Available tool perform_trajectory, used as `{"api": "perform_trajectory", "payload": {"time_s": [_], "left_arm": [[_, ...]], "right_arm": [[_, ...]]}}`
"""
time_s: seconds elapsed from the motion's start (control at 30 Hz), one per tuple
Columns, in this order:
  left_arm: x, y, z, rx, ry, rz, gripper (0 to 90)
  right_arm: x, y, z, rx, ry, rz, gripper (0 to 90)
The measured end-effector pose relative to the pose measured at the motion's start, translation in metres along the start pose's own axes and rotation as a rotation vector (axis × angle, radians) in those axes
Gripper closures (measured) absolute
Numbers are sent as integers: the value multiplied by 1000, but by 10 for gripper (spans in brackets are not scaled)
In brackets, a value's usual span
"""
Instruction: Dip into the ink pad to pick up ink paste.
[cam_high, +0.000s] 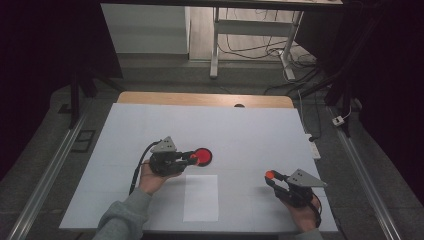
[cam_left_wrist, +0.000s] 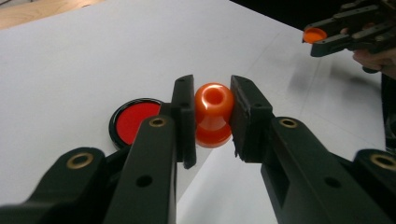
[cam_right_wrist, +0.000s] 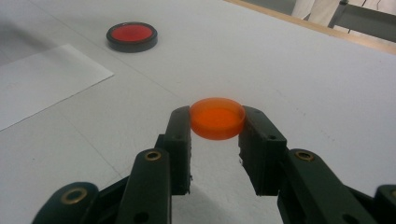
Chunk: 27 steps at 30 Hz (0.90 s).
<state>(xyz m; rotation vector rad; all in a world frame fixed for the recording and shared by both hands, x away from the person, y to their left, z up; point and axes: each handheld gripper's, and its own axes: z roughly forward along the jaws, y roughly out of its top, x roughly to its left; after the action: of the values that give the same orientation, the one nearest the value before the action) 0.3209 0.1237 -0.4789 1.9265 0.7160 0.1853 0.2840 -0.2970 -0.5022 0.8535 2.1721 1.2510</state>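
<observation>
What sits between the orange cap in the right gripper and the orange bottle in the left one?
Nothing visible. The right gripper holds the cap above bare table. The bottle is in the left gripper. The paper sheet lies flat below the gap; the red disc sits behind the bottle.

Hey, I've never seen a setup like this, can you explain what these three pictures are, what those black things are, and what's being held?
A person sits at a white table holding a hand-operated claw in each hand. One picture looks down from above; the other two come from cameras riding on each claw. The left claw grips a small orange knob-shaped piece with a hole in its top. The right claw grips a shallow orange cap. On the table lie a red disc with a black rim and a sheet of white paper.
</observation>
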Motion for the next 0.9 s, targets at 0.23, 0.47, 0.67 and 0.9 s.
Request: {"api": "perform_trajectory", "payload": {"time_s": [0.23, 0.47, 0.67, 0.9], "left_arm": [[-6, 0, -3, 8, -35, 9, 725], [-10, -1, -6, 14, -54, 9, 725], [-14, -5, -7, 16, -76, 11, 725], [-21, -8, -5, 30, -86, 25, 724]], "right_arm": [[0, 0, -1, -2, -1, 2, 642], [1, 1, -1, -3, 1, 1, 642], [0, 0, -1, -4, 0, 2, 643], [1, 0, -1, -2, 2, 2, 642]]}}
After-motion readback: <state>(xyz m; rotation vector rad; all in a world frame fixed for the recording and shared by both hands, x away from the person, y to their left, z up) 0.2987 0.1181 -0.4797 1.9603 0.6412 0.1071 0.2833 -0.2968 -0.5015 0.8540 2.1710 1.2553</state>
